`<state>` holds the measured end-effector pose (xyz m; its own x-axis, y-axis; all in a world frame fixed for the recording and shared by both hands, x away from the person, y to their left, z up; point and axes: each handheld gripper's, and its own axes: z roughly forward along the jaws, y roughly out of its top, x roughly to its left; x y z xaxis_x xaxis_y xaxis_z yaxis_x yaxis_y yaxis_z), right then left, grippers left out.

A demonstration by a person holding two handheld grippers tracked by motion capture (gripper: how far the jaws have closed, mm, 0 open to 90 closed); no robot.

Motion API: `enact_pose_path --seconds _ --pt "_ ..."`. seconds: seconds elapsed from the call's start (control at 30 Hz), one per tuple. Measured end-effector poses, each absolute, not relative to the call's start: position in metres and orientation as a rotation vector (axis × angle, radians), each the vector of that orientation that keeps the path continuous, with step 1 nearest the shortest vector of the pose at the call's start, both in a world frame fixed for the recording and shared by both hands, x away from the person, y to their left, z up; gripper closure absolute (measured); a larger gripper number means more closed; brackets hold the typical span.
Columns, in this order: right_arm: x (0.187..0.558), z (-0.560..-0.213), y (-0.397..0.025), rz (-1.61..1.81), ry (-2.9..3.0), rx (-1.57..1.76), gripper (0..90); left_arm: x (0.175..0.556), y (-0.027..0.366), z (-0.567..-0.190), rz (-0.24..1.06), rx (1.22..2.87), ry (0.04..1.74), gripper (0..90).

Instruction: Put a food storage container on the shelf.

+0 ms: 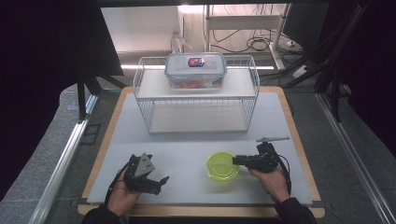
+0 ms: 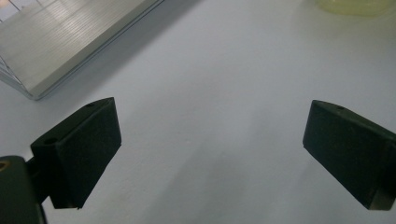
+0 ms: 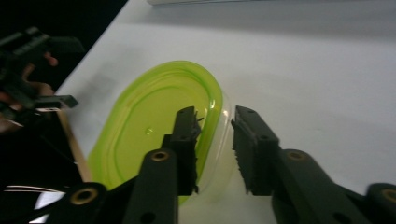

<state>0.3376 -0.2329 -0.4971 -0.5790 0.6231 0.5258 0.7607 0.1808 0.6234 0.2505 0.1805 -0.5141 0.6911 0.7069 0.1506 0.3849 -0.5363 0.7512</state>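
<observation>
White tabletop point(image 1: 187, 140) has plenty of bare space up front; right gripper point(image 3: 215, 135) straddles the near-right rim of the green bowl point(image 1: 222, 165), jaws maybe not quite pinching; left gripper point(image 1: 156, 179) wide open, well apart.

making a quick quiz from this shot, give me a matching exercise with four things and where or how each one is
Things:
1. green bowl
2. lidded box
3. left gripper
4. wire rack

Places or states:
a. at the far middle of the white board
b. jaws wide apart over bare board
c. on the rack's top shelf
d. its rim sits between the right gripper's jaws

Pairs: 1-d, 2-c, 3-b, 4-a
</observation>
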Motion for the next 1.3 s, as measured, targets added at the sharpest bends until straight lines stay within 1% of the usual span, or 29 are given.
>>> enact_pose_path --seconds 0.03,0.07,0.27,0.67,1.3 --pt "0.338 -0.498 -0.233 -1.356 -2.277 -1.359 73.9 0.250 0.180 -0.514 0.580 2.186 0.830 4.1" --pt "0.339 -0.498 -0.233 -1.356 -2.250 -1.351 78.7 0.250 0.180 -0.514 0.580 2.185 0.830 4.1" --pt "0.342 -0.500 -0.234 -1.346 -2.105 -1.319 81.5 0.250 0.181 -0.514 0.581 2.184 0.829 4.1" --pt "0.344 -0.490 -0.234 -1.398 -2.030 -1.287 84.1 0.250 0.181 -0.513 0.584 2.179 0.829 4.1" --pt "0.350 -0.480 -0.234 -1.480 -1.973 -1.285 84.2 0.250 0.183 -0.512 0.588 2.171 0.829 4.0"
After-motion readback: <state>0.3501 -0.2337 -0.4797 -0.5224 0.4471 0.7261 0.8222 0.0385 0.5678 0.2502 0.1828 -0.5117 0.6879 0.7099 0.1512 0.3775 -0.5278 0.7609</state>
